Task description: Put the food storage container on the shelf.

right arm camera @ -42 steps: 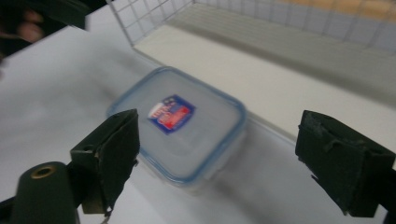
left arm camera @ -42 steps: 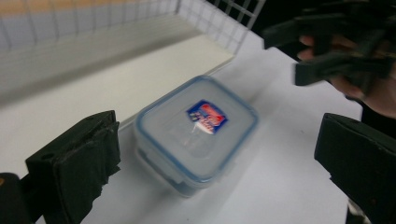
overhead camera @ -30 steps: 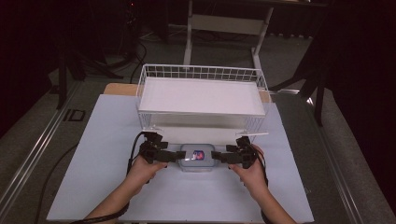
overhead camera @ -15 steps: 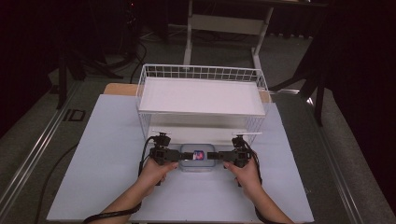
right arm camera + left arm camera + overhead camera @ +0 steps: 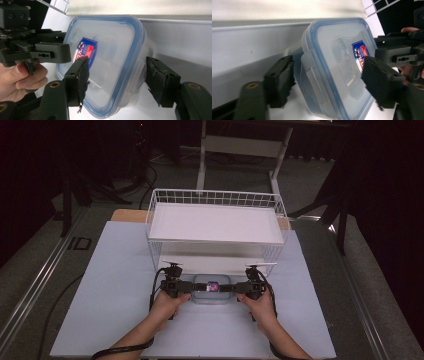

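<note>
I'm looking at a clear plastic container point(image 5: 212, 289) with a blue-rimmed lid and a blue-red sticker, sitting on the white table point(image 5: 110, 285) just in front of the white wire basket point(image 5: 215, 222). I'm bringing both grippers in on it from opposite ends.

The left gripper point(image 5: 189, 288) is sitting at the container's left end. Its jaws have just been closing, with the container end between them. In the left gripper view point(image 5: 324, 82) one pad is lying over the lid top and the other is near the side wall; I can't tell if both are pressing.

The right gripper point(image 5: 234, 288) is sitting at the right end, jaws also just closing around that end. In the right gripper view point(image 5: 122, 82) one pad is on the lid by the sticker, while the other is standing slightly apart from the wall, so there is no firm grip there.
</note>
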A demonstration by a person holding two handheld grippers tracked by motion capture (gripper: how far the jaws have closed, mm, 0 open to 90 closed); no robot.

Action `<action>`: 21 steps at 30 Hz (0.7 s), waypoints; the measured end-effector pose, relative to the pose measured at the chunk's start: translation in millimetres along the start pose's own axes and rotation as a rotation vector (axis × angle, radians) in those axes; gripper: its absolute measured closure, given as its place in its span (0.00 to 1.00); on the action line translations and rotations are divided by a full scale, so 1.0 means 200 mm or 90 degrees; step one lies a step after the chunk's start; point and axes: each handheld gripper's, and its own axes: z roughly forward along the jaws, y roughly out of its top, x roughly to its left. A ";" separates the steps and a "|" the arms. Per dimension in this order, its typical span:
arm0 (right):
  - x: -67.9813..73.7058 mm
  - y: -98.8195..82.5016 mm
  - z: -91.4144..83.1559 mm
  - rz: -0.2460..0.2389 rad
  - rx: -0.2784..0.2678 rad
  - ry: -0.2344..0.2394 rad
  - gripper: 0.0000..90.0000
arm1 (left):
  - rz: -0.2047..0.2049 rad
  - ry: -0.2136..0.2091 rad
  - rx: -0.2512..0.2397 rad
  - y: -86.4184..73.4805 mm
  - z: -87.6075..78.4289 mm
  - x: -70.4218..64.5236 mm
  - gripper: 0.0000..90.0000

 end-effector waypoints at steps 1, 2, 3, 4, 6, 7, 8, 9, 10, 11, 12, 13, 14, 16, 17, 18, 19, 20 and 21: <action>0.00 0.00 0.00 0.001 -0.002 -0.003 0.42 | 0.011 0.006 0.004 0.00 -0.01 -0.01 0.37; 0.01 -0.01 0.00 0.002 -0.001 -0.007 0.42 | 0.022 0.016 0.009 0.00 -0.02 -0.03 0.39; 0.01 -0.01 0.00 0.002 -0.001 -0.007 0.42 | 0.022 0.016 0.009 0.00 -0.02 -0.03 0.41; 0.01 -0.01 0.00 0.003 -0.001 -0.011 0.42 | 0.032 0.024 0.015 0.00 -0.02 -0.05 0.41; 0.04 -0.02 -0.01 -0.009 0.000 -0.025 0.42 | 0.044 0.033 0.033 0.01 -0.03 -0.06 0.42; 0.05 -0.02 -0.01 -0.012 0.001 -0.030 0.42 | 0.049 0.037 0.038 0.01 -0.03 -0.07 0.42; 0.05 -0.02 -0.01 -0.012 0.001 -0.030 0.42 | 0.049 0.037 0.038 0.01 -0.03 -0.07 0.42; 0.05 -0.02 -0.01 -0.014 0.000 -0.035 0.42 | 0.058 0.045 0.040 0.01 -0.03 -0.09 0.42; 0.06 -0.03 -0.02 -0.015 -0.003 -0.040 0.43 | 0.063 0.048 0.040 0.01 -0.04 -0.09 0.42; 0.08 -0.04 -0.02 -0.024 -0.010 -0.047 0.44 | 0.062 0.046 0.030 0.00 -0.05 -0.10 0.45; 0.08 -0.04 -0.03 -0.025 -0.014 -0.049 0.44 | 0.062 0.046 0.030 0.00 -0.05 -0.10 0.46; 0.09 -0.05 -0.03 -0.033 -0.020 -0.052 0.44 | 0.067 0.047 0.025 -0.01 -0.06 -0.10 0.46; 0.09 -0.05 -0.03 -0.033 -0.020 -0.052 0.44 | 0.068 0.048 0.018 -0.02 -0.06 -0.10 0.46; 0.09 -0.06 -0.03 -0.042 -0.024 -0.054 0.44 | 0.086 0.059 0.006 -0.05 -0.07 -0.13 0.47; 0.12 -0.07 -0.04 -0.059 -0.028 -0.064 0.45 | 0.091 0.061 0.002 -0.06 -0.08 -0.14 0.48; 0.13 -0.08 -0.04 -0.071 -0.030 -0.068 0.45 | 0.094 0.064 -0.003 -0.07 -0.08 -0.14 0.49; 0.14 -0.09 -0.05 -0.085 -0.033 -0.073 0.45 | 0.107 0.071 -0.008 -0.08 -0.09 -0.15 0.49; 0.14 -0.10 -0.05 -0.101 -0.036 -0.075 0.44 | 0.115 0.077 -0.010 -0.09 -0.09 -0.16 0.49; 0.14 -0.10 -0.05 -0.101 -0.036 -0.075 0.44 | 0.115 0.077 -0.010 -0.09 -0.09 -0.16 0.49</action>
